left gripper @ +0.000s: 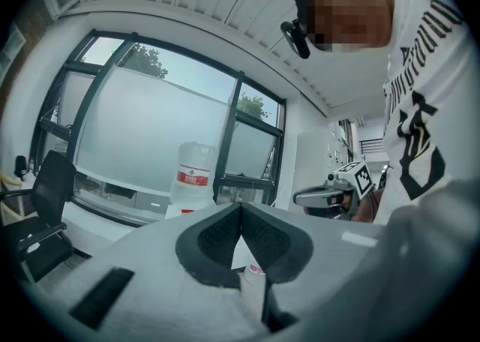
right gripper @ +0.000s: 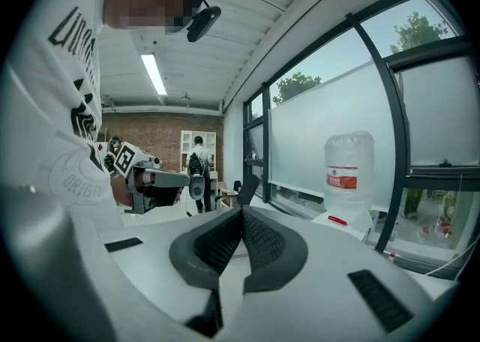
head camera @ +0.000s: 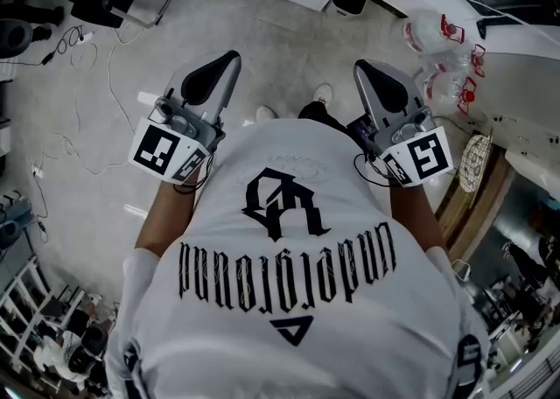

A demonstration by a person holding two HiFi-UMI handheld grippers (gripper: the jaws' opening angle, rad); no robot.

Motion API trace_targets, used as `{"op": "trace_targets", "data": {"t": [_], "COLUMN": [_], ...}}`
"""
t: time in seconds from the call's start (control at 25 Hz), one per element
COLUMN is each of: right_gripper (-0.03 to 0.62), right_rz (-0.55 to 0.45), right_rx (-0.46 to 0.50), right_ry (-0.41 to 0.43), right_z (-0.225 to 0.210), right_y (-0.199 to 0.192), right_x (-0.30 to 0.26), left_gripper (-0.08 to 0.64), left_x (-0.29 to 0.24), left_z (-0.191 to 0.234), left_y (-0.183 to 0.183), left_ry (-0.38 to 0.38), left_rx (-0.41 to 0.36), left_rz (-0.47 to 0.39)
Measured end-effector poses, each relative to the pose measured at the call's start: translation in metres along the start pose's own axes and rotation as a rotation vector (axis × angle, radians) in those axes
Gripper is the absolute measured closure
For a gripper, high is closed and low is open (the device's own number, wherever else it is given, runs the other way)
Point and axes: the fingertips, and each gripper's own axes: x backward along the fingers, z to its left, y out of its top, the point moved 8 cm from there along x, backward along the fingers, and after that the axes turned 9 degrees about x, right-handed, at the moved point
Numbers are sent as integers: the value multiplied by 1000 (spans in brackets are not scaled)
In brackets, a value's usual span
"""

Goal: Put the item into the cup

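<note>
Left hand-held gripper at 10 o'clock, right hand-held gripper at 2, both pinched shut on nothing. No item or cup in sight anywhere. Best to find both before opening up.

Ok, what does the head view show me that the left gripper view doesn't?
Head view only: the floor, the person's shoes, and the left gripper seen from above. Left gripper view only: the window, trees outside, the ceiling, and its own tongs shut on nothing. Both: the right gripper and the white shirt.
</note>
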Motion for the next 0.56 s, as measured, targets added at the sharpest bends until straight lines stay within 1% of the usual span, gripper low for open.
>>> {"op": "trace_targets", "data": {"t": [0.28,0.56], "right_gripper": [577,577], "right_rz": [13,20], "right_rx": [-10,-18], "right_ry": [-20,-34], "right_z": [15,13], "right_y": [3,5], "right_x": [-3,3], "left_gripper": [545,545], "left_x": [9,1], "left_z": [5,0], "left_y": [-1,2], "left_ry": [-31,-56], "left_rx": [10,13], "left_rz": [3,12]}}
